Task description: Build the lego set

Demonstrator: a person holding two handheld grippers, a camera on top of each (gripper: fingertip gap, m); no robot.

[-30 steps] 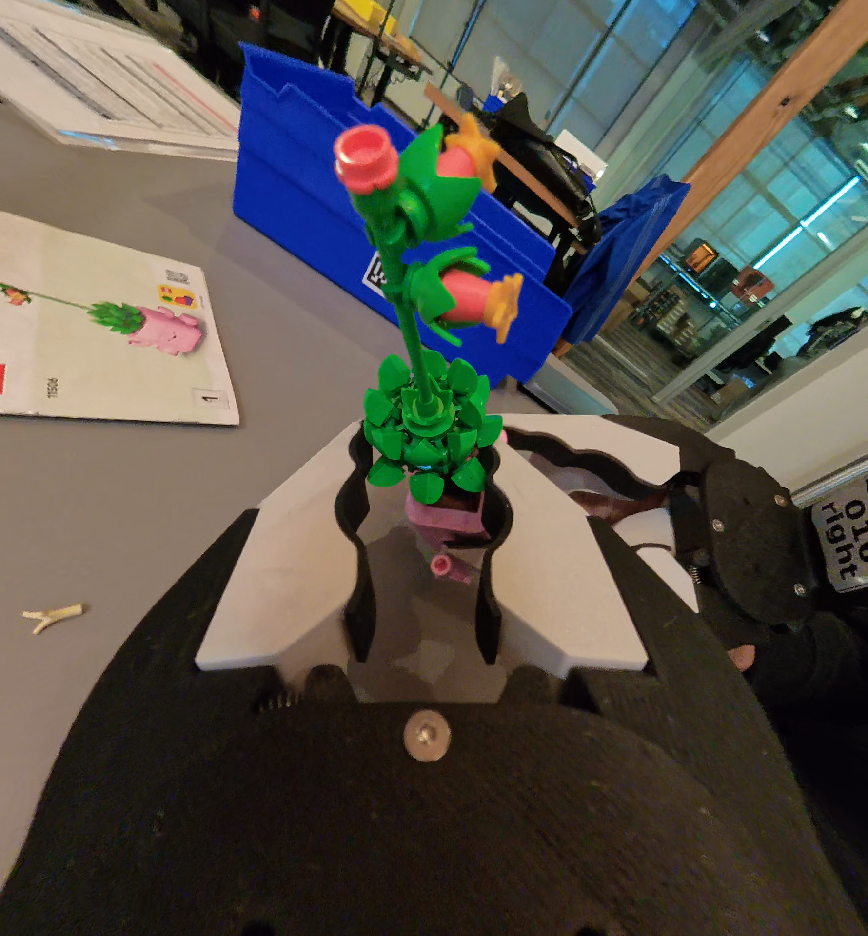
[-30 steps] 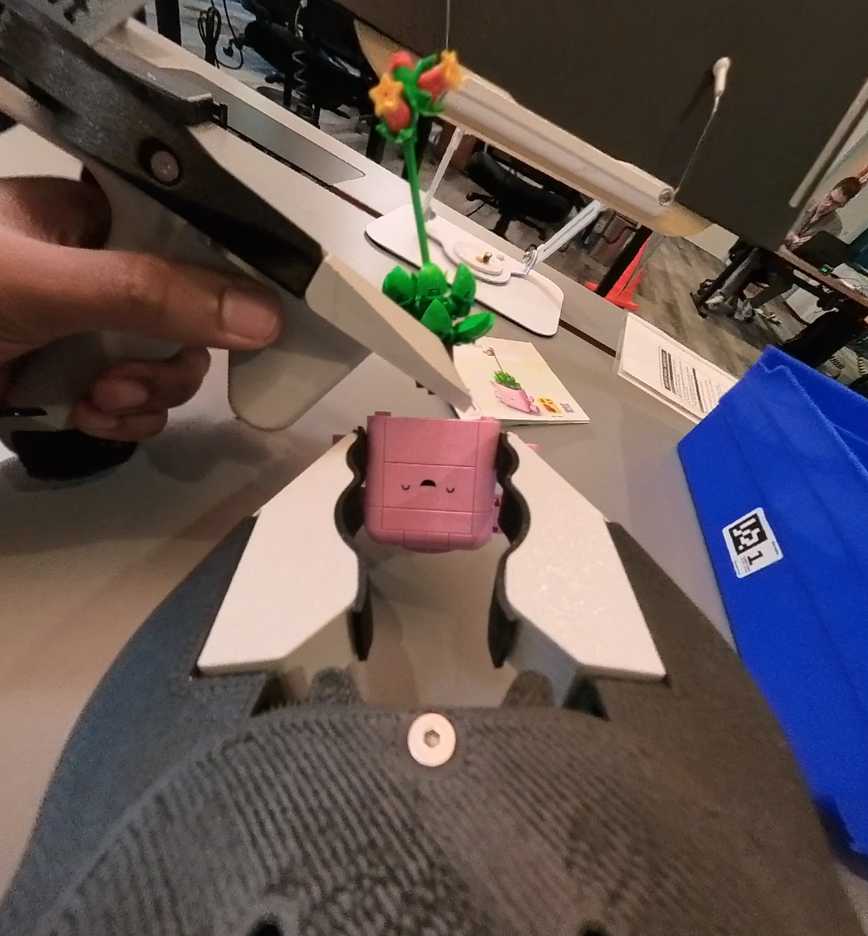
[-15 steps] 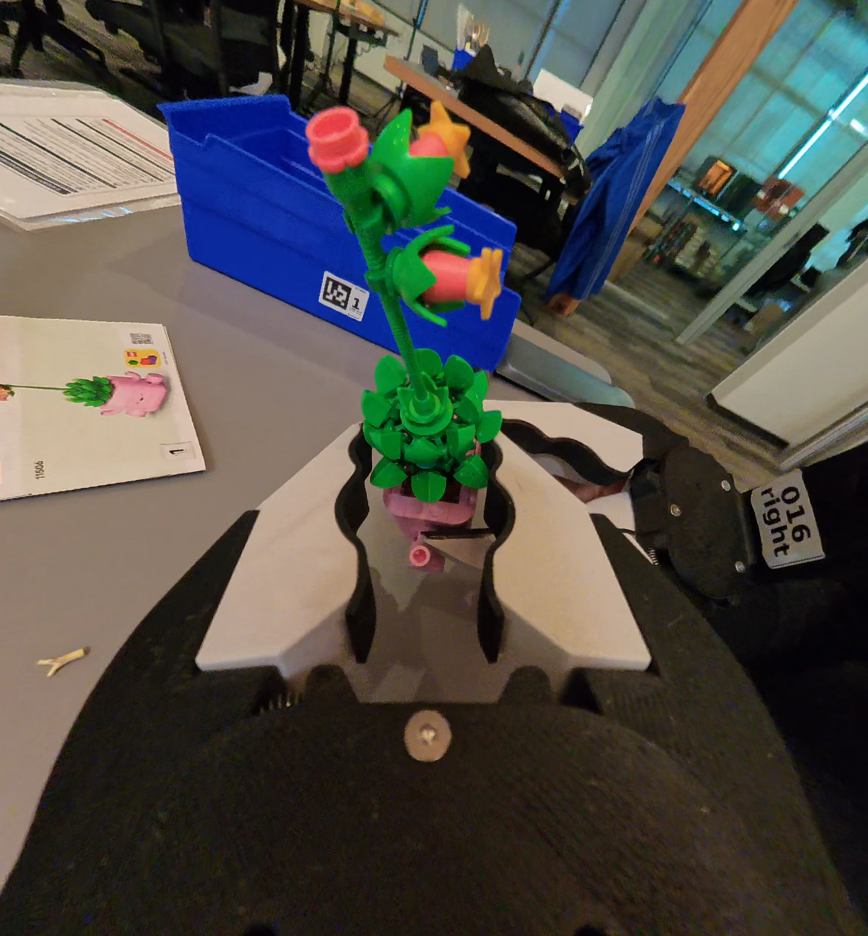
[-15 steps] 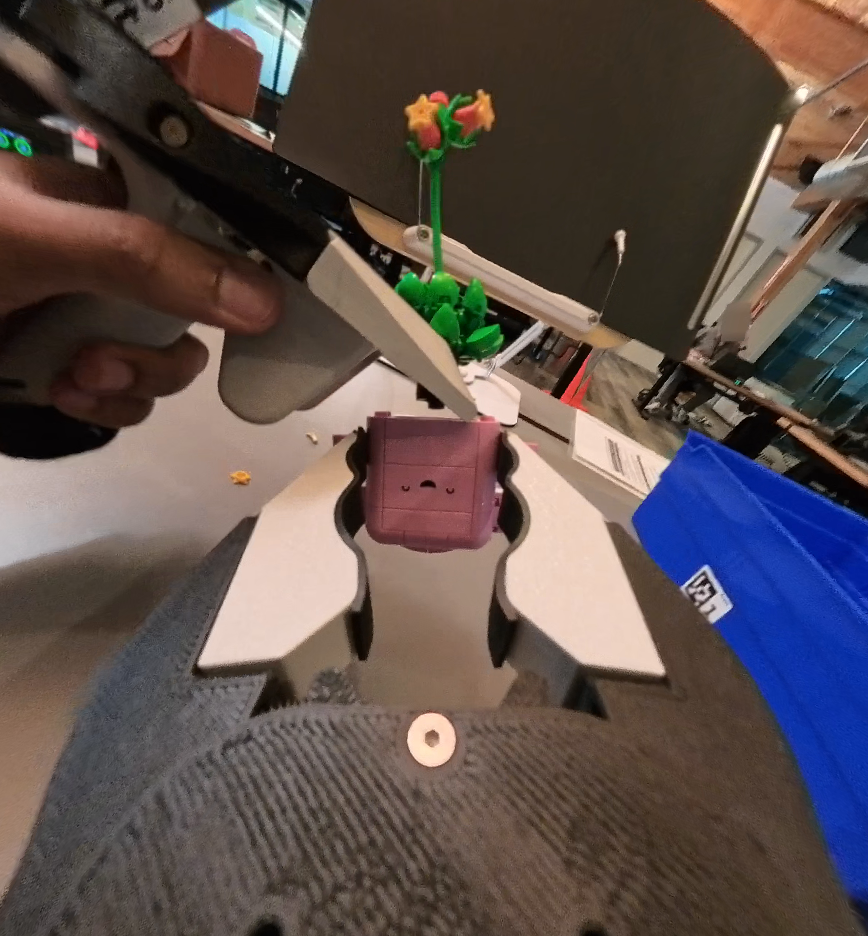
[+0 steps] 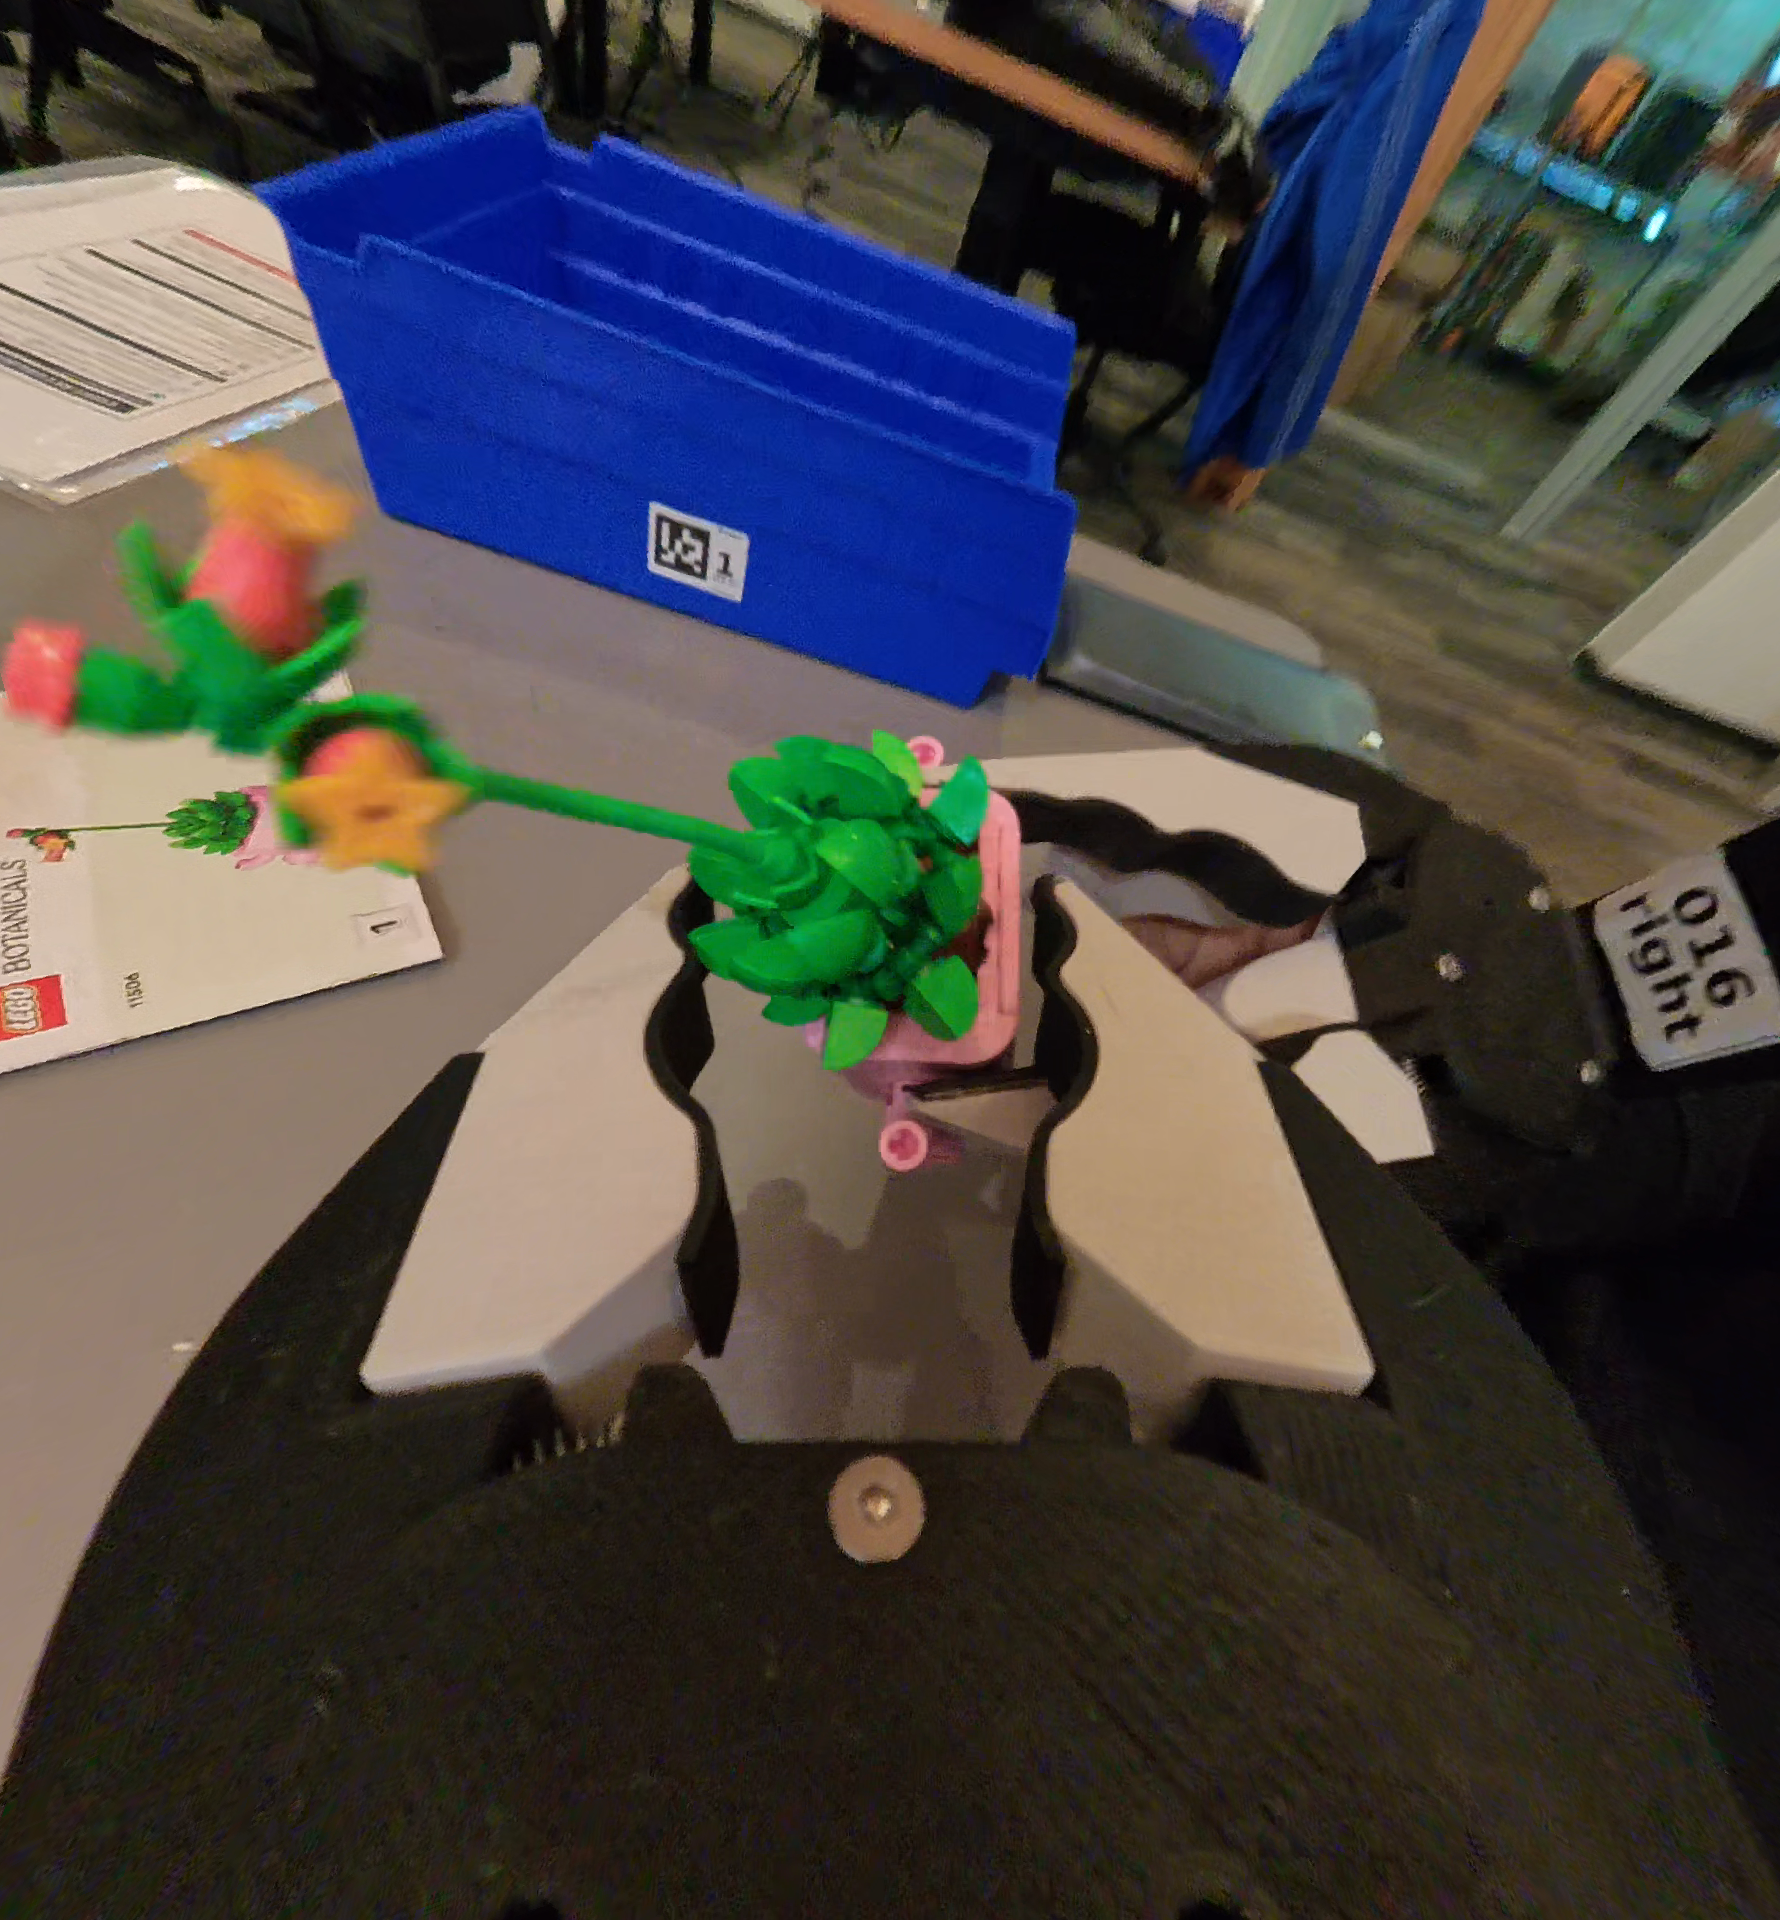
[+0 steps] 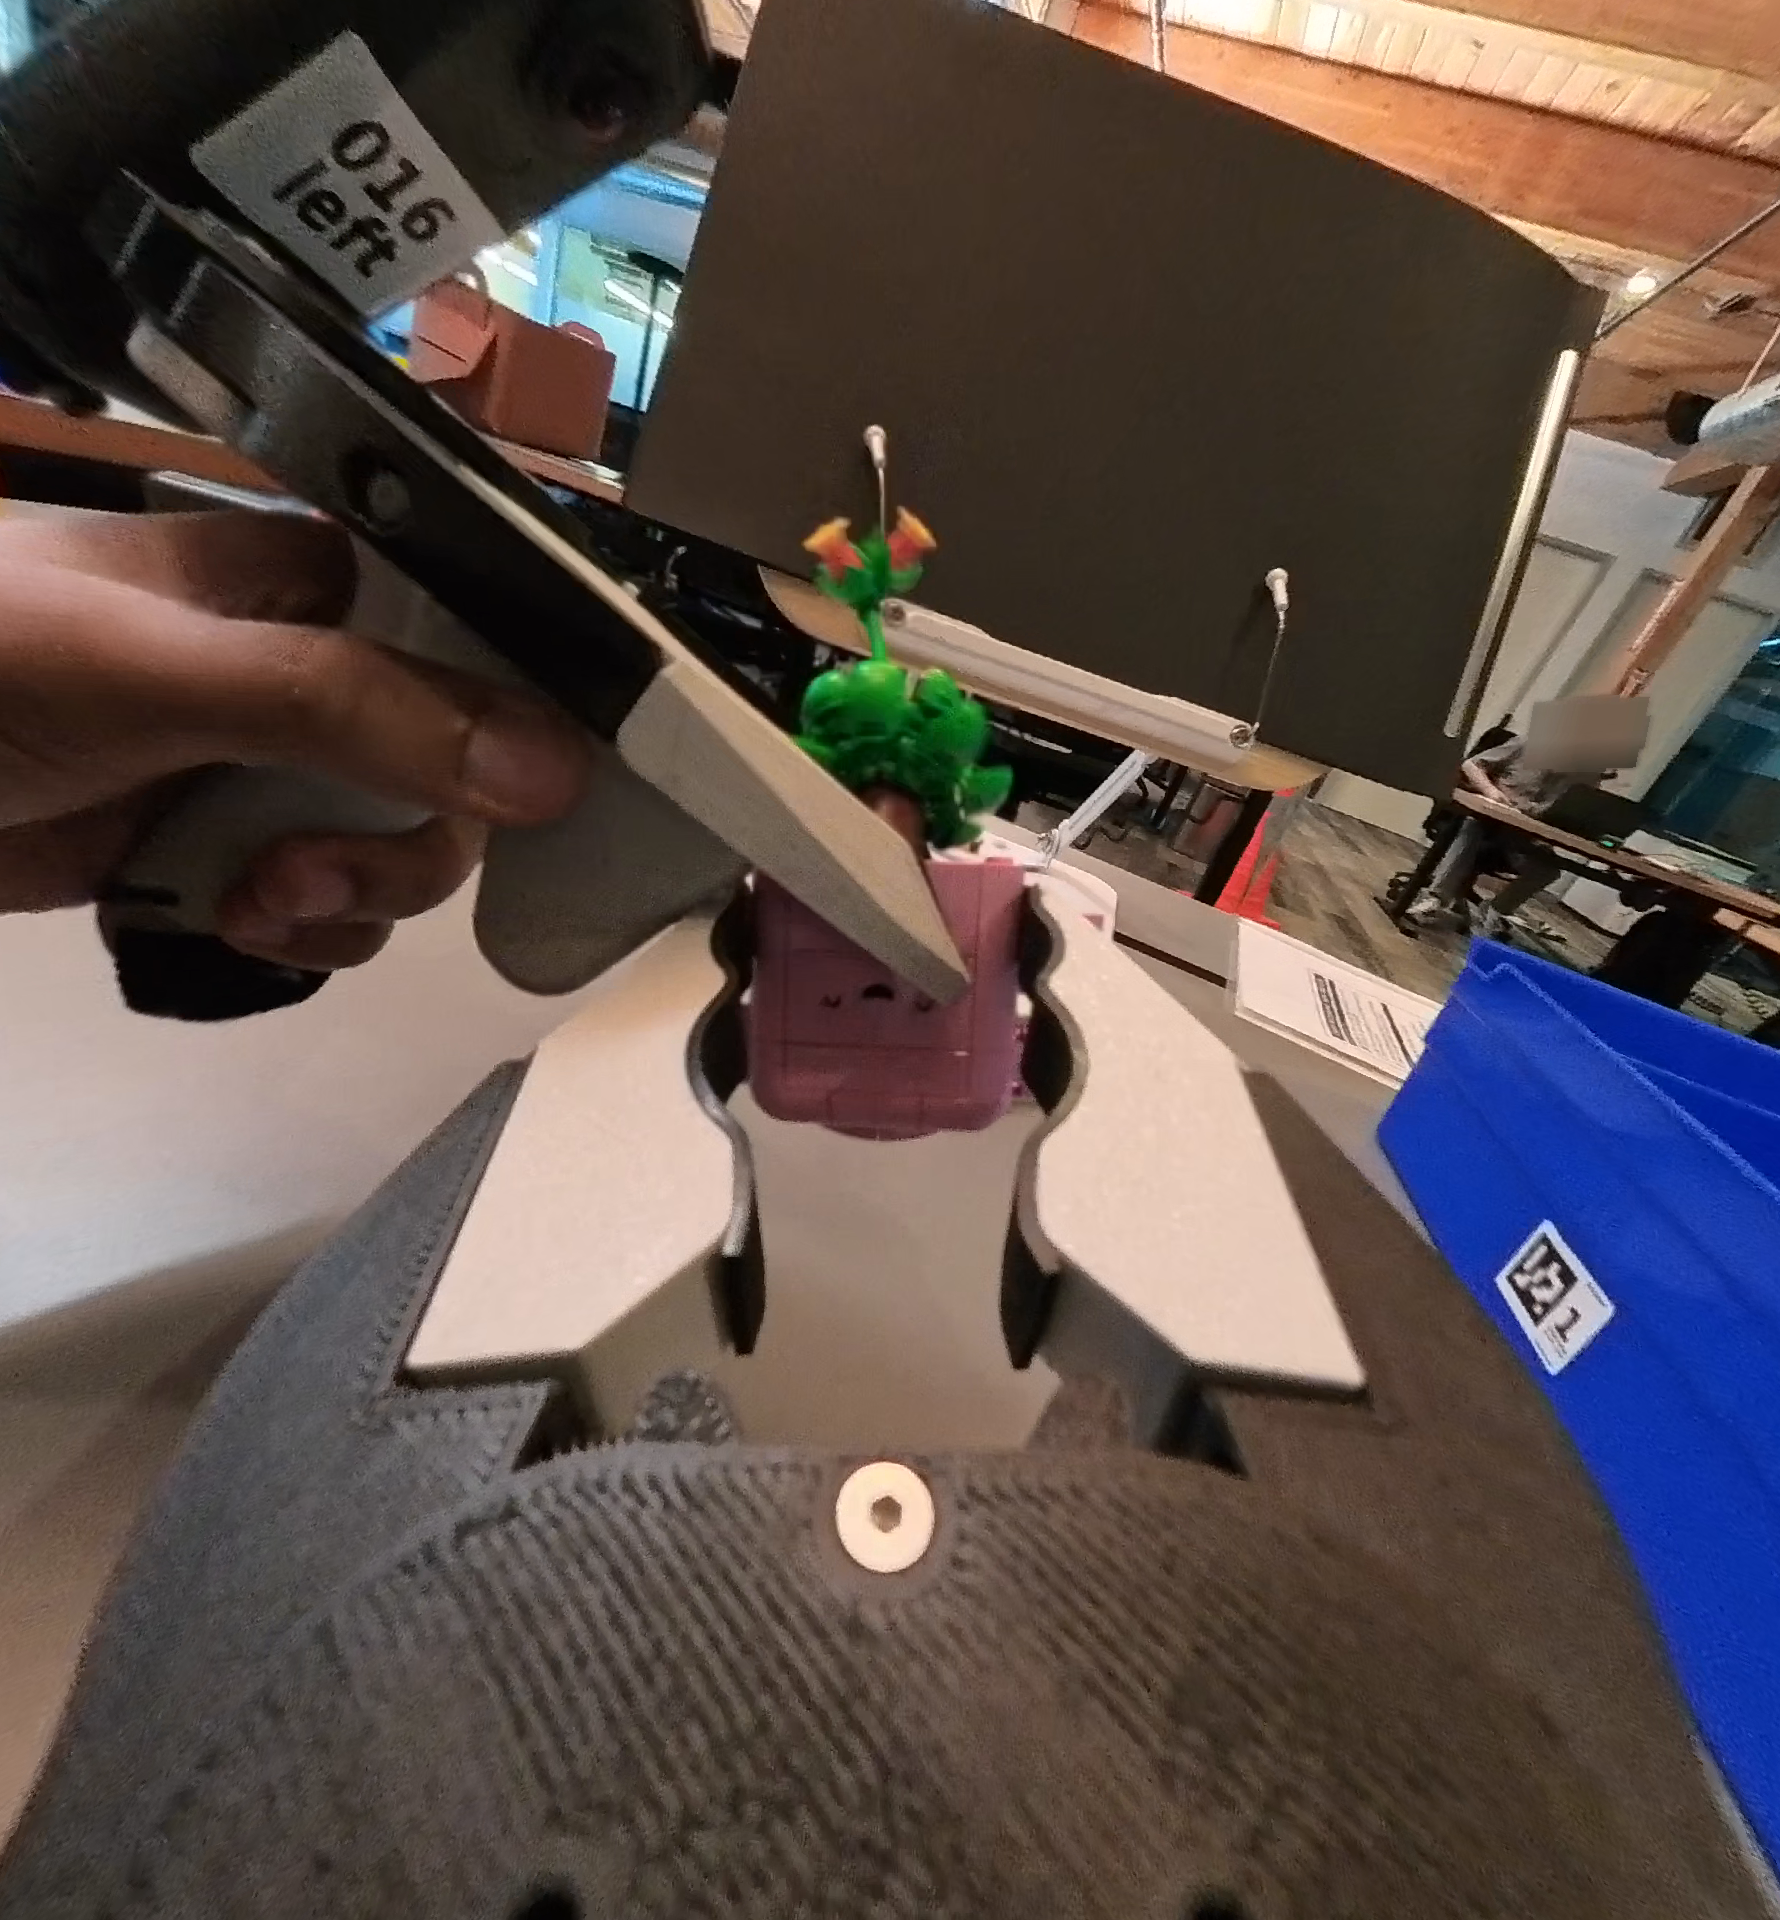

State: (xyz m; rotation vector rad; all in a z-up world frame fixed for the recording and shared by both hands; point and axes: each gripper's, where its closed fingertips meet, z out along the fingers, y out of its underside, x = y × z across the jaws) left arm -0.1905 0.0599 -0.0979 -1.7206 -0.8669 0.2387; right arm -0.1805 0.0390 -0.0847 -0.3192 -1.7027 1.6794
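Looking down the left wrist view, I note the grey table [image 5: 138,1164] filling the left side, with the blue bin [image 5: 678,416] in the upper middle and the instruction booklet [image 5: 159,935] at mid left. In the right wrist view the bin sits at the right edge. My right gripper [image 6: 881,1023] is pinching the pink lego pot [image 6: 875,1049] at centre frame, jaws pressed against its two sides. In the left view the pot is tipped, its green leaves [image 5: 844,894] toward the camera and its stem [image 5: 595,805] reaching to the upper left, where the blurred flowers [image 5: 242,644] lie over the booklet. My left gripper [image 5: 870,1049] has its jaws spread around the pot; whether they touch it, I cannot tell. A hand [image 6: 200,707] grips that tool at the left of the right view.
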